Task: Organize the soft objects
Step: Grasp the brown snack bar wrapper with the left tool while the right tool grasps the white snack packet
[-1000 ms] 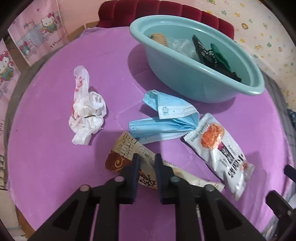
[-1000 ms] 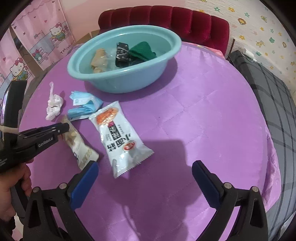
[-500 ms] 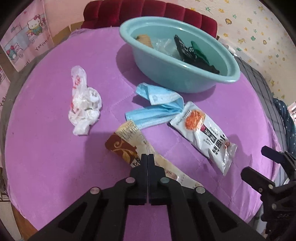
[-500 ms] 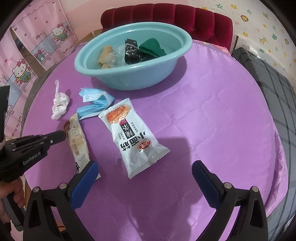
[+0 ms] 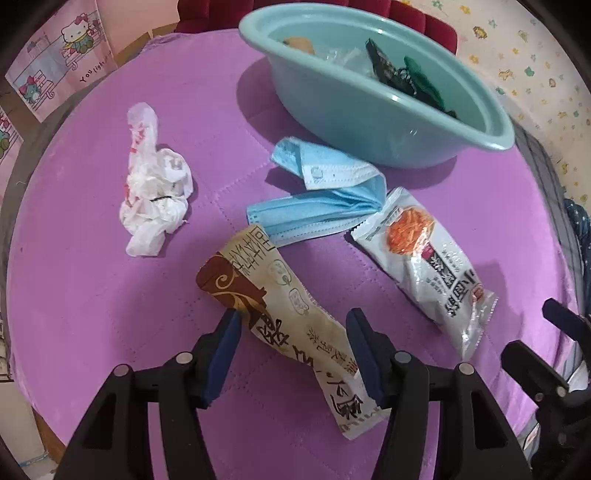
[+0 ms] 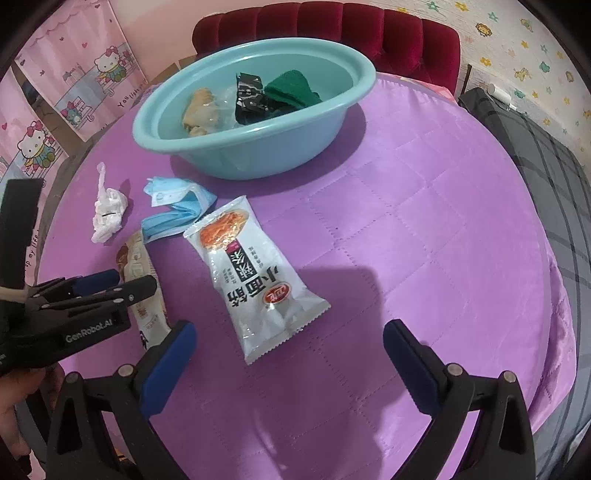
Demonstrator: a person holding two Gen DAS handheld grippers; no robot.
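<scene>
A teal basin (image 5: 388,122) (image 6: 258,147) at the back of the purple table holds several soft items. On the cloth lie a crumpled white plastic bag (image 5: 151,192) (image 6: 107,212), a blue face mask (image 5: 325,199) (image 6: 173,214), a beige-and-brown snack packet (image 5: 291,321) (image 6: 142,291) and a white snack packet with orange print (image 5: 428,266) (image 6: 255,277). My left gripper (image 5: 293,325) (image 6: 129,282) is open, its jaws either side of the beige packet. My right gripper (image 6: 288,343) is open and empty, just in front of the white packet.
A red tufted sofa (image 6: 332,33) stands behind the table. Pink cartoon curtains (image 6: 66,96) hang at the left. A grey plaid cover (image 6: 546,166) lies at the right, past the table's edge. Bare purple cloth (image 6: 424,221) spreads right of the packets.
My left gripper was shut half a second ago and has opened; its jaws now straddle the beige packet. My right gripper stays open and has moved slightly nearer the white packet.
</scene>
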